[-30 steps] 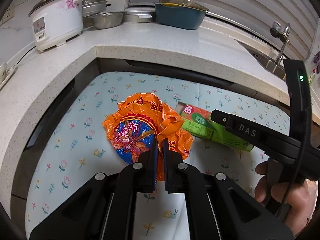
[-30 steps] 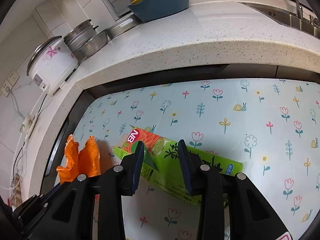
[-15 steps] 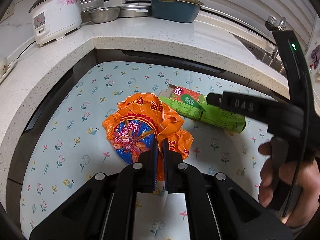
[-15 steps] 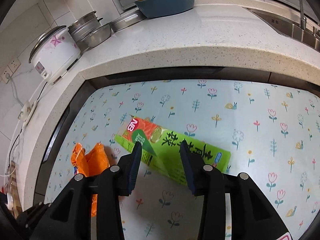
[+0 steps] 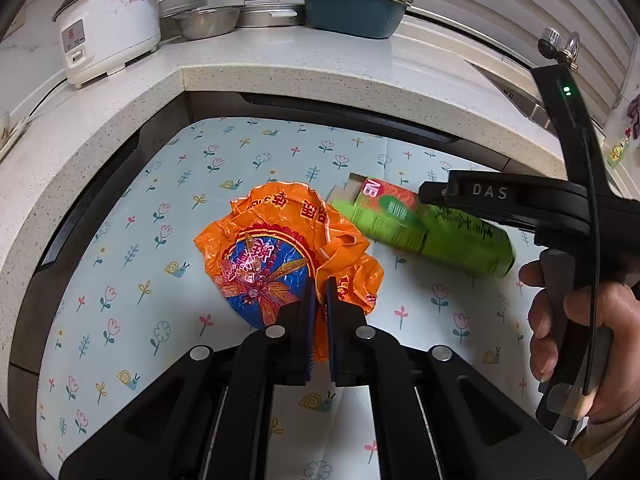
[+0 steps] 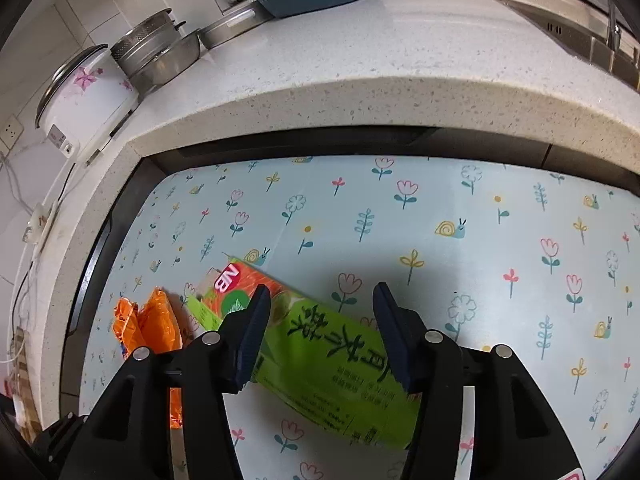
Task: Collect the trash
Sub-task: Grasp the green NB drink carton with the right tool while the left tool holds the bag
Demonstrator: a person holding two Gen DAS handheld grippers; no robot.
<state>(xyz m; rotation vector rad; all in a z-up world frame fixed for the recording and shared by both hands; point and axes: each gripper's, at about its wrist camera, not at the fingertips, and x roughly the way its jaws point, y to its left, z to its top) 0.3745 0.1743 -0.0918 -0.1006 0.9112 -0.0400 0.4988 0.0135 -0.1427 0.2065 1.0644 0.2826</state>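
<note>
The left claw (image 5: 318, 300) is closed, with only a thin slit between its two fingers, and it pinches the near edge of the orange plastic bag (image 5: 288, 248). The bag is crumpled, with a blue and red print in its middle, and it spreads out beyond the fingers above the flowered mat (image 5: 132, 280).

Just to the right of the bag is the green carton (image 5: 424, 232). It has an orange end with white letters, and this end almost touches the bag.

The right claw (image 6: 318, 320) has just been opening and its jaws now stand about half open. In the right wrist view the green carton (image 6: 332, 360) is between the two fingers. The left finger overlaps its edge, but I cannot tell if it touches; the right finger seems to be apart from it. In the left wrist view a hand (image 5: 576, 328) holds the handle of this claw, and the black body of the tool crosses over the carton.

The mat is in a low place under the edge of the speckled stone tabletop (image 5: 304, 68). On the tabletop stand a white rice cooker (image 5: 106, 24), some steel bowls (image 5: 208, 20) and a blue basin (image 5: 352, 12).
</note>
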